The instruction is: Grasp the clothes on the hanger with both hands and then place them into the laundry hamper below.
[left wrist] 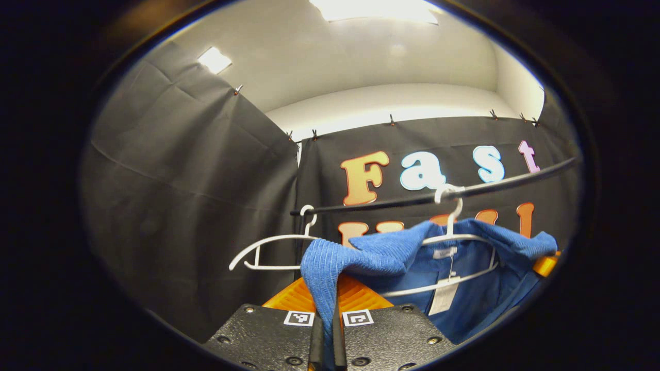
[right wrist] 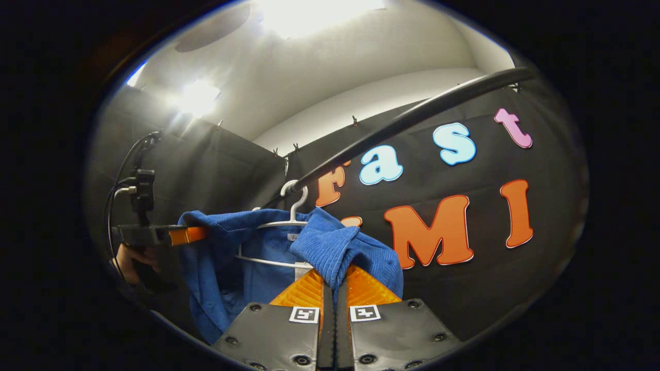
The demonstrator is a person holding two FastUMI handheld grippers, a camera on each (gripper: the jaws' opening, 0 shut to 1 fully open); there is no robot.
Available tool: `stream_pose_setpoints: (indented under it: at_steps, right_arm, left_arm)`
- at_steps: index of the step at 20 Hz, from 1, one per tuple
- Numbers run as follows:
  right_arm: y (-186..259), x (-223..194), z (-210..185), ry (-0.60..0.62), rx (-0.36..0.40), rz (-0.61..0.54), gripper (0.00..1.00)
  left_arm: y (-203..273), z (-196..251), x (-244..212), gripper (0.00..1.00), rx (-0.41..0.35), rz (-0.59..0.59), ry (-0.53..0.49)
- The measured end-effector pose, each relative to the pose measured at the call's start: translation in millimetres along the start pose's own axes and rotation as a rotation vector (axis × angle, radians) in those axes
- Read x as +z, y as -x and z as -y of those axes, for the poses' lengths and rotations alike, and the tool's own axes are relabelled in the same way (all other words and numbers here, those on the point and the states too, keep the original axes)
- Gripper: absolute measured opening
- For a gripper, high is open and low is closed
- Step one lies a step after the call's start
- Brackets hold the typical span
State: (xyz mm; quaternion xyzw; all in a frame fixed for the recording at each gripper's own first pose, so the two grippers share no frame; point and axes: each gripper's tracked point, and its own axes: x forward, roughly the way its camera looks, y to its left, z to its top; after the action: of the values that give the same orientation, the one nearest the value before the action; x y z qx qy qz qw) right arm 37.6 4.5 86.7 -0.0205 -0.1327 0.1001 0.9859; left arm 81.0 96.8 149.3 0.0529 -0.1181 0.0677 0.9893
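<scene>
In the left gripper view, the left gripper (left wrist: 328, 309) has its 2 orange fingers (left wrist: 361, 294) pressed together on a fold of the blue shirt (left wrist: 392, 257). In the right gripper view, the right gripper (right wrist: 332, 296) likewise clamps the other shoulder of the shirt between its fingers (right wrist: 368, 288). The shirt hangs on a white hanger (left wrist: 454, 242) hooked over a black rail (left wrist: 464, 190). A 2nd, bare hanger (left wrist: 268, 247) hangs to its left. A hand (right wrist: 129, 260) holds the left gripper beside the shirt.
</scene>
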Motion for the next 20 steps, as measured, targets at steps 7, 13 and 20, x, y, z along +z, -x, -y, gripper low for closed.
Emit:
stream_pose_setpoints:
  at_steps: [7, 13, 20]
  right_arm:
    - [-14.7, 11.6, -12.3, -0.012, -0.030, 0.036, 0.08]
    - [-3.9, 14.1, -2.6, -0.007, -0.063, 0.029, 0.08]
    - [10.0, 17.8, 12.3, 0.050, -0.103, 0.013, 0.08]
  left_arm:
    - [-62.4, -25.9, 35.4, 0.05, -0.009, 0.072, -0.110]
    - [-113.7, -56.1, -33.8, 0.05, -0.035, -0.044, -0.164]
    - [-99.1, -65.5, -110.3, 0.07, -0.047, -0.137, -0.068]
